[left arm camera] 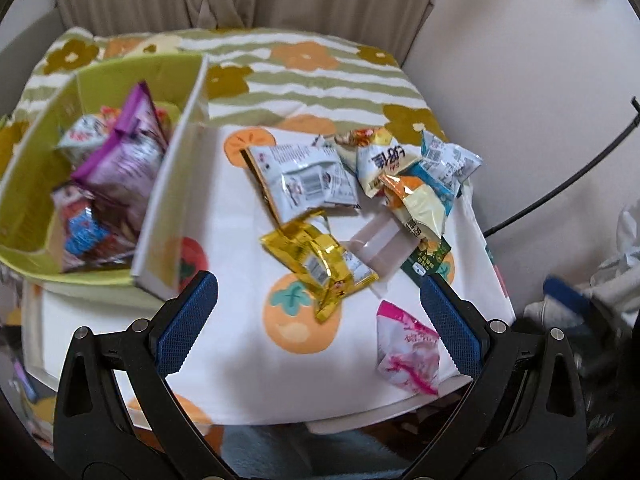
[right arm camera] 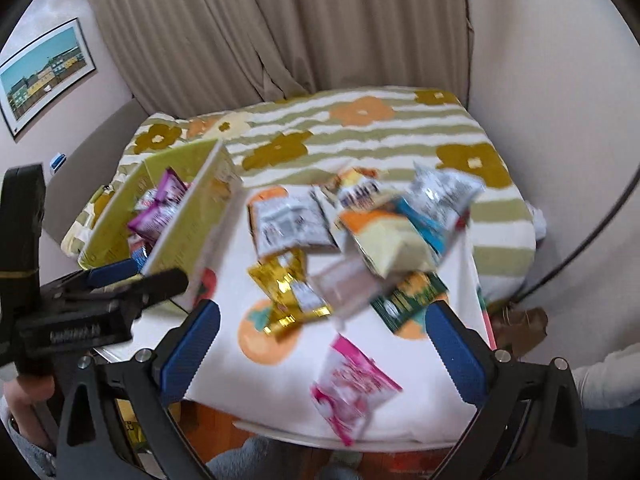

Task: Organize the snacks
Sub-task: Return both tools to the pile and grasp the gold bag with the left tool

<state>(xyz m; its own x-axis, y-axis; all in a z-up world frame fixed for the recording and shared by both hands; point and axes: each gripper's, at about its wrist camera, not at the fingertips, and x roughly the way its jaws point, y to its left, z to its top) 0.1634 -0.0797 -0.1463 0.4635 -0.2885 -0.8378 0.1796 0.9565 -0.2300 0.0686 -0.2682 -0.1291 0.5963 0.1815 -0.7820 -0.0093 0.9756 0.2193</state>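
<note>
Left wrist: white packet (left arm camera: 384, 166) shows print, too blurred to read.

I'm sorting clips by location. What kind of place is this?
Probably a room in a home: beige curtains, a framed picture on the wall, and a floral striped blanket behind the snack table.
</note>
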